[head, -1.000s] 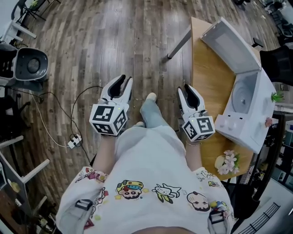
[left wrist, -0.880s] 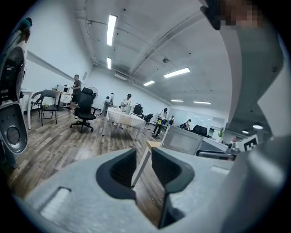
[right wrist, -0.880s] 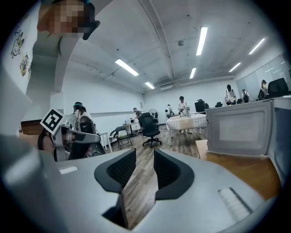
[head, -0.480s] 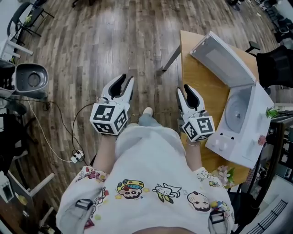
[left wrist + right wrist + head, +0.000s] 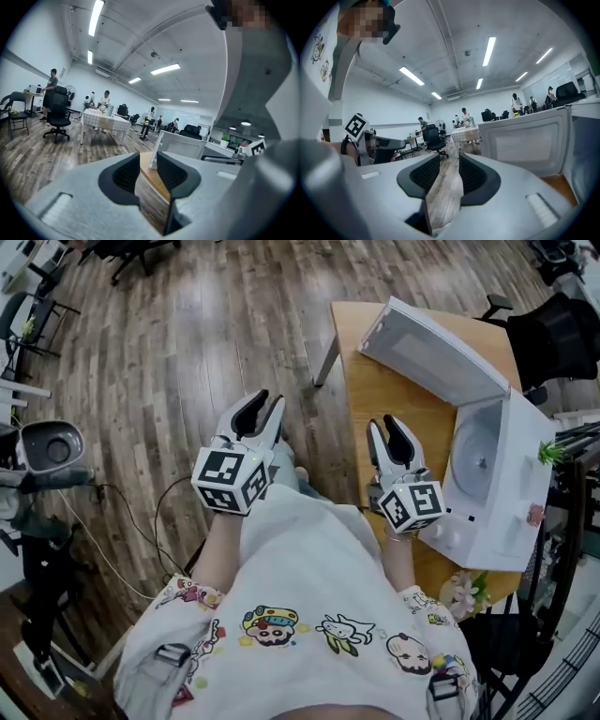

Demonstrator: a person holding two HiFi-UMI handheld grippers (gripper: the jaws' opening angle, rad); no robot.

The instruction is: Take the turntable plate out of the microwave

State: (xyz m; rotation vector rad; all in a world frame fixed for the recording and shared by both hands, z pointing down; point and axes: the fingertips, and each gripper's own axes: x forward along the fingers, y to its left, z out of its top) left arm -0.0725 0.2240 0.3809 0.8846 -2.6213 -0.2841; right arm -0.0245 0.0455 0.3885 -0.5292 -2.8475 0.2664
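I see left gripper point(image 5: 264, 405) empty, jaws slightly apart, just been opening, right gripper point(image 5: 384, 426) empty, narrow gap, plate point(image 5: 476, 461) round, pale, inside open microwave point(image 5: 527, 486), three o'clock from right gripper.

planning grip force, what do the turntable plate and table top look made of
Turntable plate: pale, smooth round disc inside the white microwave, probably glass, but too small to be sure.
Table top: matt, even warm brown, likely wood or wood-look laminate.
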